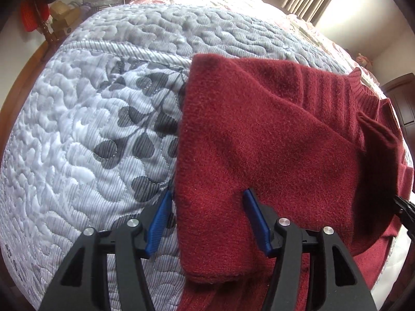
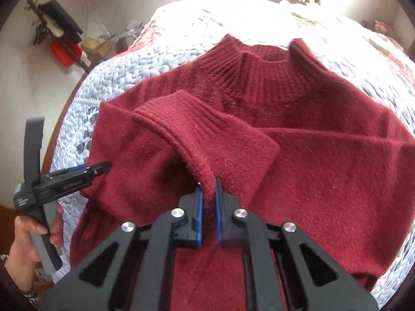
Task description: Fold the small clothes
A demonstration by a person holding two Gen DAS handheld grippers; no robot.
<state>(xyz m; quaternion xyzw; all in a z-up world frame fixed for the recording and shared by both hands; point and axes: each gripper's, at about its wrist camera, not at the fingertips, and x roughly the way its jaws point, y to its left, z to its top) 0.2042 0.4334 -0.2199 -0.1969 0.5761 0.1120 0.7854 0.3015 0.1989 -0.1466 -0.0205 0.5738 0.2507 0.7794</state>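
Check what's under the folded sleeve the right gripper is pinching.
Under the sleeve, held by the right gripper, lies the sweater body, spread on the quilt. What the sleeve covers is hidden.

One red sweater (image 2: 298, 155), one quilt (image 1: 77, 129), two tools — left (image 1: 207, 223), right (image 2: 207, 204).

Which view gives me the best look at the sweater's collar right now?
The right wrist view. The ribbed collar sits near the top centre, facing the camera, with its whole opening visible above the folded sleeve cuff. The left wrist view shows only a side sliver of the collar at the right edge.
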